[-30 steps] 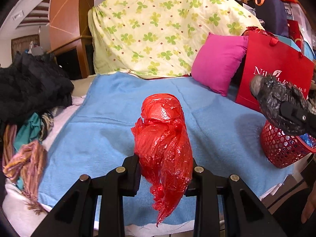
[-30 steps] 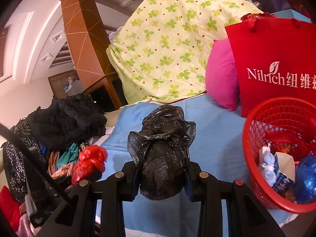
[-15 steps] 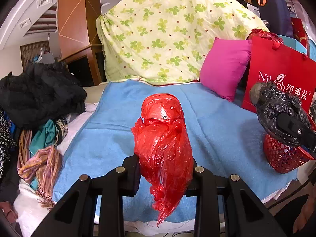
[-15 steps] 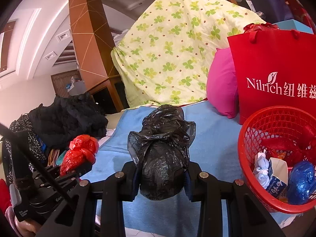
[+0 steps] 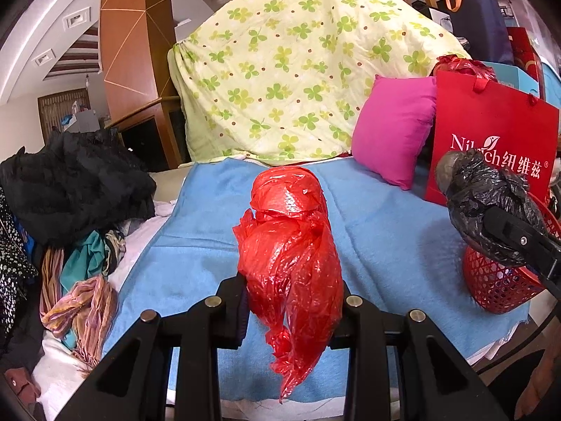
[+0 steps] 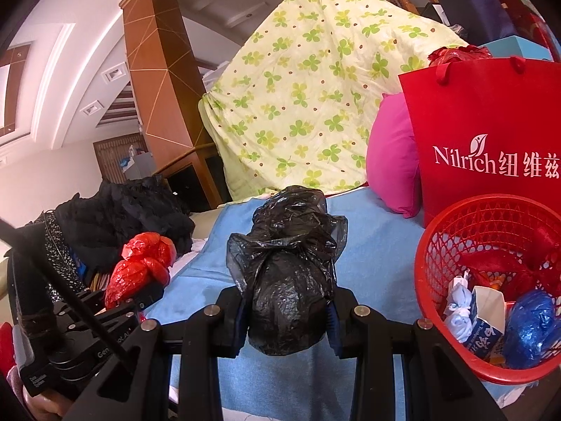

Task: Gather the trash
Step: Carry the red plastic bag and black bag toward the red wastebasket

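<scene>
My left gripper [image 5: 292, 303] is shut on a crumpled red plastic bag [image 5: 291, 245], held in the air above the blue blanket [image 5: 385, 238]. In the right wrist view that red bag [image 6: 142, 266] shows at the left, clamped in the left gripper [image 6: 147, 289]. My right gripper [image 6: 285, 310] is shut on a knotted black plastic bag [image 6: 287, 273], also lifted. From the left wrist view the black bag [image 5: 491, 207] hangs just left of the red mesh basket [image 5: 498, 280]. The basket [image 6: 434, 256] at the right holds several pieces of trash.
A red paper shopping bag [image 6: 491, 133] and a pink cushion [image 5: 392, 129] stand behind the basket. A yellow clover-print quilt [image 5: 298, 70] rises at the back. A heap of dark clothes and scarves [image 5: 70, 193] lies at the left.
The left gripper has risen with the red bag, so the bed sits lower and farther in its view. The right gripper has barely moved with the black bag.
</scene>
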`<state>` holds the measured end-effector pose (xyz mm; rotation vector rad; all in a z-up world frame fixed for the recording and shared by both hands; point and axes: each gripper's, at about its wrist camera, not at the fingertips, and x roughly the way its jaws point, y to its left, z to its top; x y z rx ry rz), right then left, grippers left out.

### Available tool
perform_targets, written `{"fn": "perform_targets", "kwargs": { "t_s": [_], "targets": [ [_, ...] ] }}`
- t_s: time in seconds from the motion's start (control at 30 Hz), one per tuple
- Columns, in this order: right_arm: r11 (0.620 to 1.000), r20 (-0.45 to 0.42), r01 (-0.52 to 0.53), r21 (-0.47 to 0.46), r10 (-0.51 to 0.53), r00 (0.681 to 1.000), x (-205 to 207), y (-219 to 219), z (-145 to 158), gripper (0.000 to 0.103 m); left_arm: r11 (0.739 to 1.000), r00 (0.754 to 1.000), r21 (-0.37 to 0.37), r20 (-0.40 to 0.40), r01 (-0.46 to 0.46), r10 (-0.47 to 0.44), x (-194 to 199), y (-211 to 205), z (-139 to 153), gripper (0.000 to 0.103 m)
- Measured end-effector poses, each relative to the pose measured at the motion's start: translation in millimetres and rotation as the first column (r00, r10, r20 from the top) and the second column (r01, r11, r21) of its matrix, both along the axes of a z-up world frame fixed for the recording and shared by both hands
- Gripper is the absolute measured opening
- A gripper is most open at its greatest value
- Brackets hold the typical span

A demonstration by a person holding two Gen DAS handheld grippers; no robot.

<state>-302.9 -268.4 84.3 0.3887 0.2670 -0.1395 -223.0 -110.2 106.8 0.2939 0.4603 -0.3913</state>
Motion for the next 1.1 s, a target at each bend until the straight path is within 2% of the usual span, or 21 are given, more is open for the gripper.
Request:
{"fn": "perform_targets", "kwargs": {
  "t_s": [1.1],
  "targets": [
    [0.999,0.037,0.042,0.025,-0.043,0.998,-24,-3,8,0.038,0.996,0.997,0.051,0.005,0.077,-0.077,-1,-14,2,0.034]
  ]
}}
